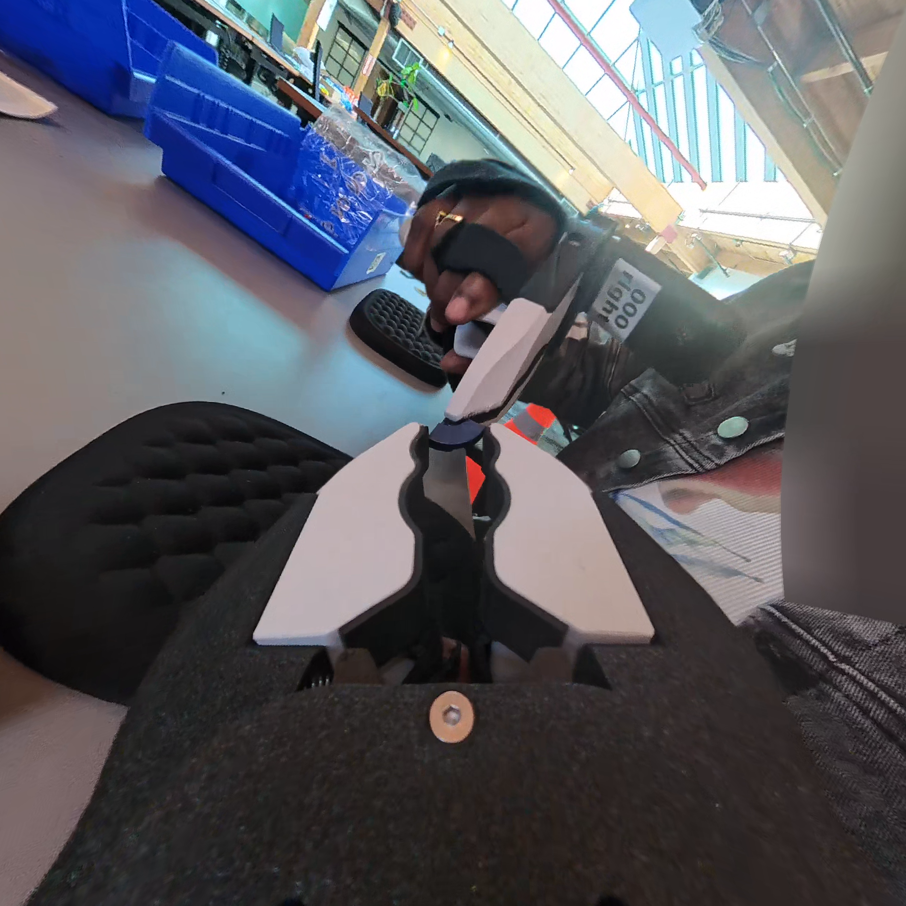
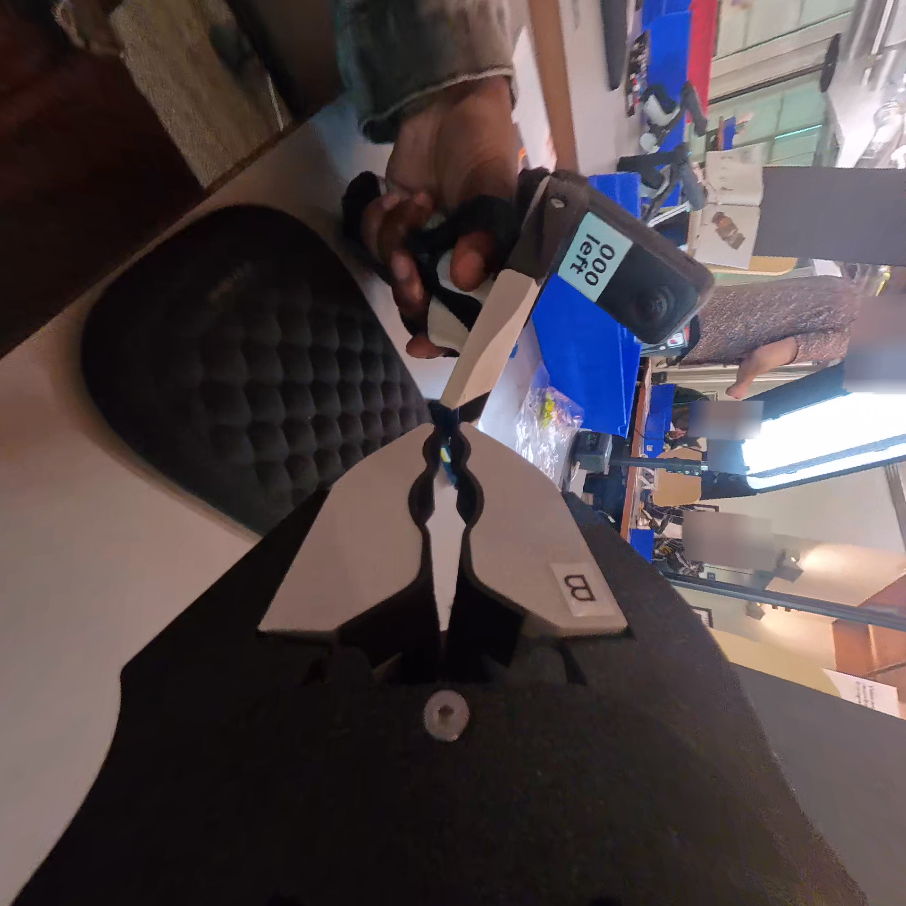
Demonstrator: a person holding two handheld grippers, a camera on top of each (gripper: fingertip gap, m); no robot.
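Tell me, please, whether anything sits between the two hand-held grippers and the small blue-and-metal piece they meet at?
Nothing visible does. The left hand-held gripper is shut on the small piece, and the right hand-held gripper pinches its dark blue end. The black cushion lies off to the side.

A pale grey counter [image 1: 122, 304] carries a large black quilted pad [image 1: 147, 515] near its edge, a smaller black honeycomb pad [image 1: 397, 338] farther in, blue plastic bins [image 1: 235, 147], and a crinkled clear plastic bag [image 1: 353, 171] against one bin.
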